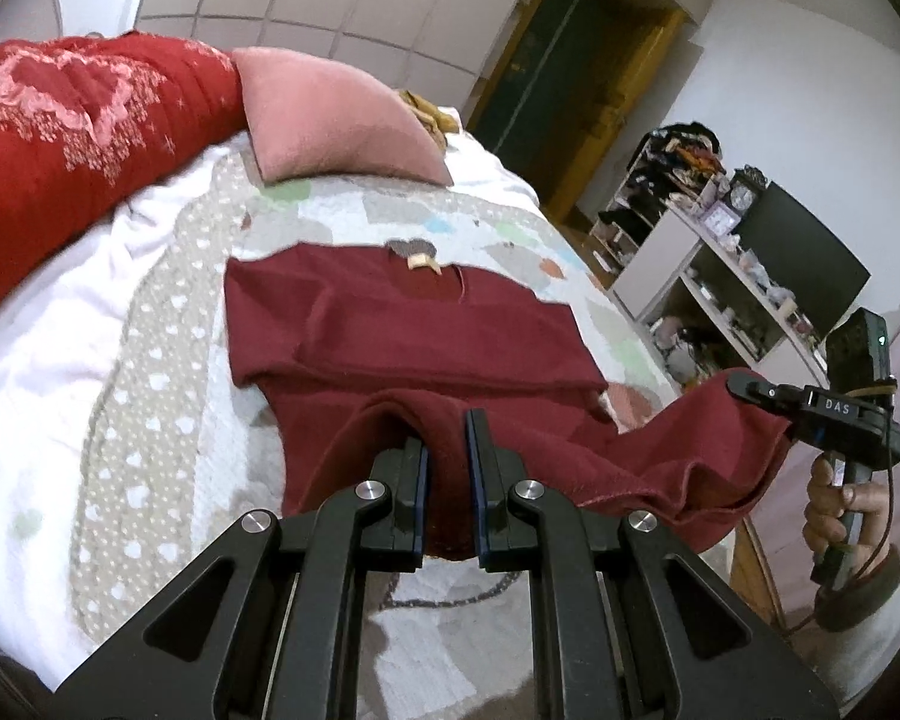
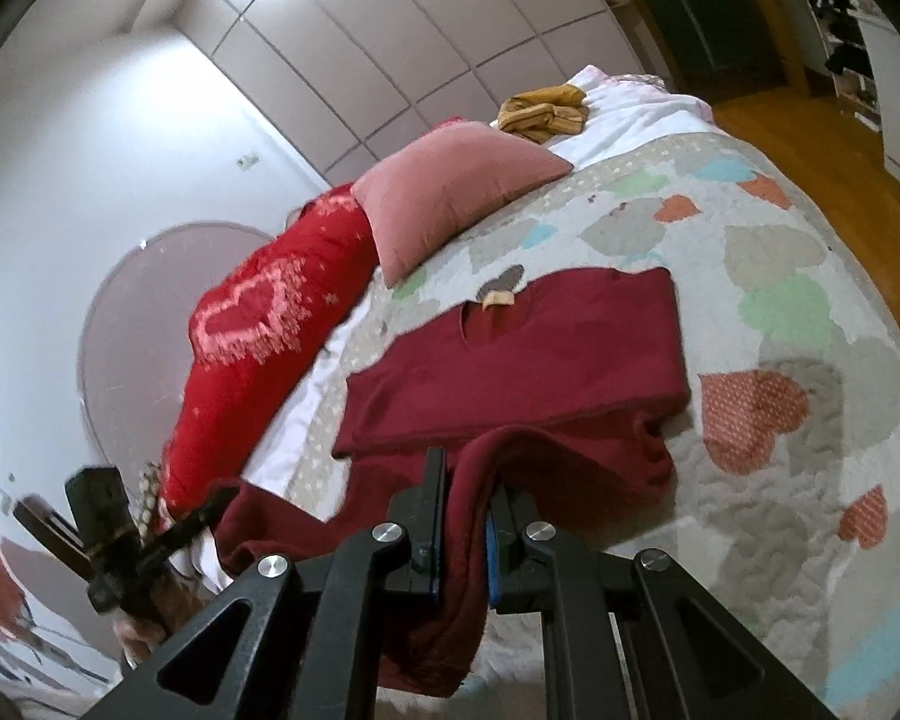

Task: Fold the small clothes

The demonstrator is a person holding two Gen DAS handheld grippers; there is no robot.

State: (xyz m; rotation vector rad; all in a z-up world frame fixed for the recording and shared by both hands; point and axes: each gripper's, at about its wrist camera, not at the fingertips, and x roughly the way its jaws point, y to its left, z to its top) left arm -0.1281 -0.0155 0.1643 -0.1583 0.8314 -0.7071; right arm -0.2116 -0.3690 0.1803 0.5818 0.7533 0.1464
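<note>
A dark red top point(image 1: 402, 324) lies on the patchwork quilt point(image 1: 168, 360), sleeves folded in, collar label at the far end. Its near hem is lifted off the bed. My left gripper point(image 1: 447, 426) is shut on one corner of the hem. My right gripper point(image 2: 468, 468) is shut on the other corner, and the top point(image 2: 528, 372) drapes over its fingers. The right gripper also shows in the left wrist view point(image 1: 744, 387), pinching the hem at the right. The left gripper shows in the right wrist view point(image 2: 222, 501) at lower left, holding the cloth.
A pink cushion point(image 1: 336, 114) and a red heart-patterned pillow point(image 1: 72, 114) lie at the head of the bed. A mustard garment point(image 2: 543, 111) lies at the far edge. White shelves point(image 1: 720, 276) and a dark screen point(image 1: 804, 258) stand right of the bed.
</note>
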